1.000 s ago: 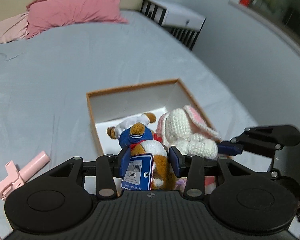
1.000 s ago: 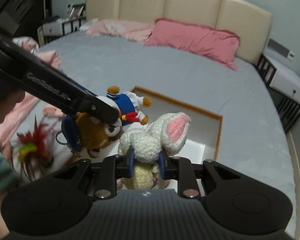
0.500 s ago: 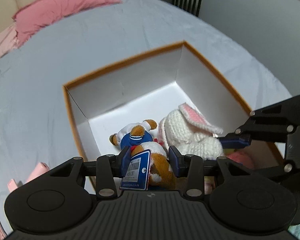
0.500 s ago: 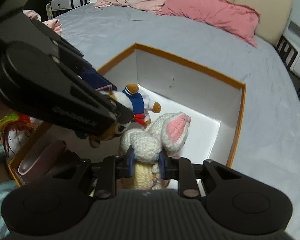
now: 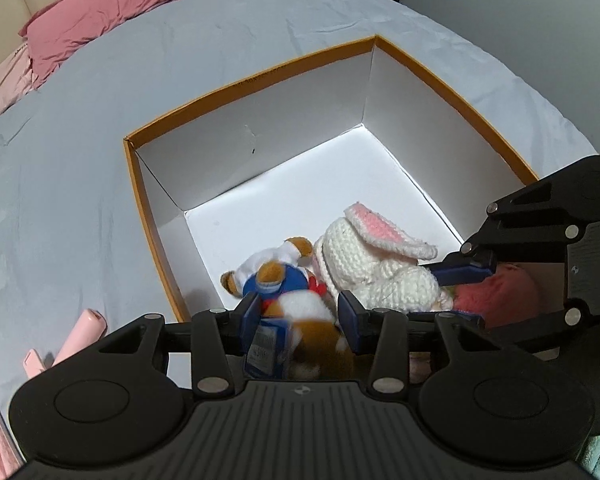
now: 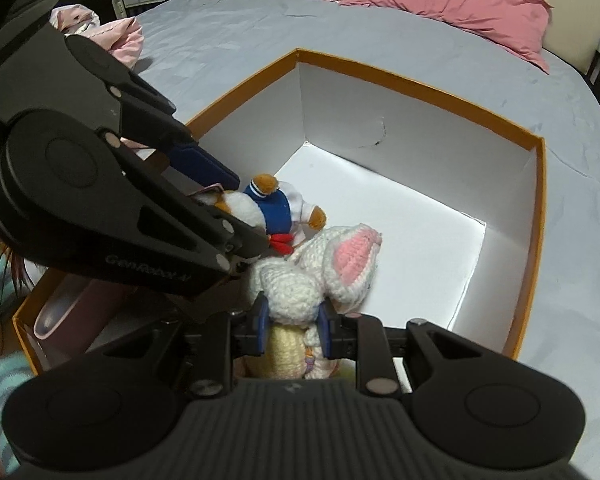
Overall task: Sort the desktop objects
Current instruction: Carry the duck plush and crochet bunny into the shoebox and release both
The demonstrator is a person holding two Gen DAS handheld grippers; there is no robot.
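Observation:
My left gripper (image 5: 299,316) is shut on a brown and white plush doll in a blue sailor suit (image 5: 284,284), with a blue tag hanging from it. It holds the doll inside a white box with an orange rim (image 5: 252,80). My right gripper (image 6: 292,324) is shut on a white crocheted bunny (image 6: 320,276) with pink ears, right beside the doll, also down inside the box (image 6: 420,76). The doll (image 6: 276,208) and the left gripper (image 6: 236,216) show in the right wrist view, the bunny (image 5: 372,256) and the right gripper's fingers (image 5: 464,272) in the left wrist view.
The box lies on a grey bed sheet (image 5: 80,152) with pink pillows (image 5: 112,4) at the headboard. A pink item (image 5: 68,348) lies left of the box. A pink plush thing (image 5: 496,296) and a mauve container (image 6: 72,308) sit in the box's near end.
Both grippers have moved forward and down into the box with their toys. The box now fills both views. Both stay shut.

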